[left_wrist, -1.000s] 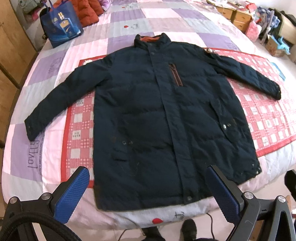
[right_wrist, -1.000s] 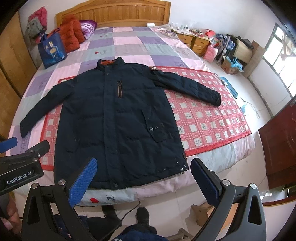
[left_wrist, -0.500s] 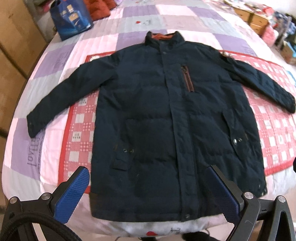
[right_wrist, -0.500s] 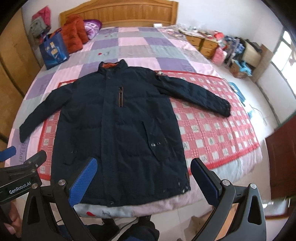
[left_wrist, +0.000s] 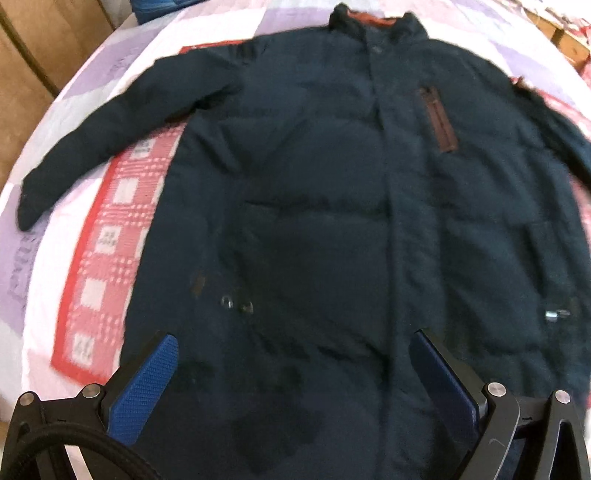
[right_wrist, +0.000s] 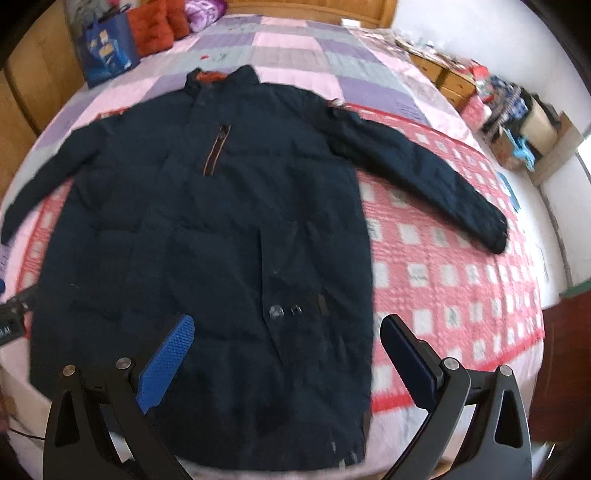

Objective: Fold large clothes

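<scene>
Two grippers up, both over the near hem of the jacket (right_wrist: 207,221), neither touching cloth as far as the blur lets me tell. Jacket: dark navy padded coat, front up, closed, flat on a red-and-white checked mat (right_wrist: 443,266) that lies on the pink/purple patchwork bed (right_wrist: 295,40). Collar points to the headboard end, hem to the near edge.

Left to right:
- Far left, beyond the jacket's shoulder: blue bag (right_wrist: 107,55) and red cushion (right_wrist: 155,29) on the bed.
- One sleeve (left_wrist: 110,122) runs out to the left, cuff off the mat on the quilt.
- Left gripper (left_wrist: 291,365): fingers spread wide, nothing between them, hovering over the lower left front, near the pocket snaps (left_wrist: 236,304).
- Chest zip (right_wrist: 216,151), brown trim, just beside the front placket.
- Right gripper (right_wrist: 284,347): fingers also wide apart and empty, above the lower right pocket with its snaps (right_wrist: 284,311).
- The other sleeve (right_wrist: 424,177) lies straight out to the right across the mat.
- Far right: wooden drawers (right_wrist: 450,81) and floor clutter, well apart from the bed.
</scene>
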A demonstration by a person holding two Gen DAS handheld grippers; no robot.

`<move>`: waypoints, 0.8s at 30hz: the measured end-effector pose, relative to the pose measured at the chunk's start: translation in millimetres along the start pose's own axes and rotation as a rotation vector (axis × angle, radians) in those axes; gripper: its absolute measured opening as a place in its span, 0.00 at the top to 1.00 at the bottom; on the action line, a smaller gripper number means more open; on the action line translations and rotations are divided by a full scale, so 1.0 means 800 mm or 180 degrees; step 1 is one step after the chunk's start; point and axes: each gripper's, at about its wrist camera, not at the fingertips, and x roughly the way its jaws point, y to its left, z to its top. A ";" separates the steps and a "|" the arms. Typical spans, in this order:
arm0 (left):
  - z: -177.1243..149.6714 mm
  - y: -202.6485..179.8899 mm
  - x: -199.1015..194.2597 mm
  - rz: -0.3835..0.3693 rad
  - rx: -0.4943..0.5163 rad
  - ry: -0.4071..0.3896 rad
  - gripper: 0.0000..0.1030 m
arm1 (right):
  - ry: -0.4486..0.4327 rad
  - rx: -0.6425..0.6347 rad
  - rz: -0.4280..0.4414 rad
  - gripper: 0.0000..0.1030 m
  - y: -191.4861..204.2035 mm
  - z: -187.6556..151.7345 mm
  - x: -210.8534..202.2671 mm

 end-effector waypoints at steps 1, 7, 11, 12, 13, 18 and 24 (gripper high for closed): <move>0.003 0.004 0.020 0.0018 0.0033 -0.0010 0.00 | -0.0004 -0.0075 -0.0005 0.00 0.011 0.003 0.026; 0.057 0.011 0.119 -0.0005 0.0231 -0.0253 0.00 | -0.0348 -0.0422 0.0184 0.00 0.084 0.058 0.139; 0.104 0.001 0.191 -0.0019 0.0346 -0.0364 0.00 | -0.0647 -0.0545 0.0133 0.00 0.119 0.110 0.194; 0.105 0.006 0.202 -0.0081 0.0312 -0.0345 0.00 | -0.0609 -0.0550 0.0112 0.00 0.120 0.118 0.215; 0.104 0.012 0.212 -0.0217 0.0266 -0.0333 0.00 | -0.0400 -0.0531 0.0059 0.00 0.116 0.122 0.249; 0.049 0.051 0.198 -0.0419 0.0169 -0.0492 0.00 | -0.0374 -0.0305 0.0279 0.00 0.070 0.073 0.253; -0.058 0.096 0.156 -0.0141 0.0440 -0.0512 0.00 | -0.0400 -0.0539 0.0013 0.00 0.007 -0.042 0.199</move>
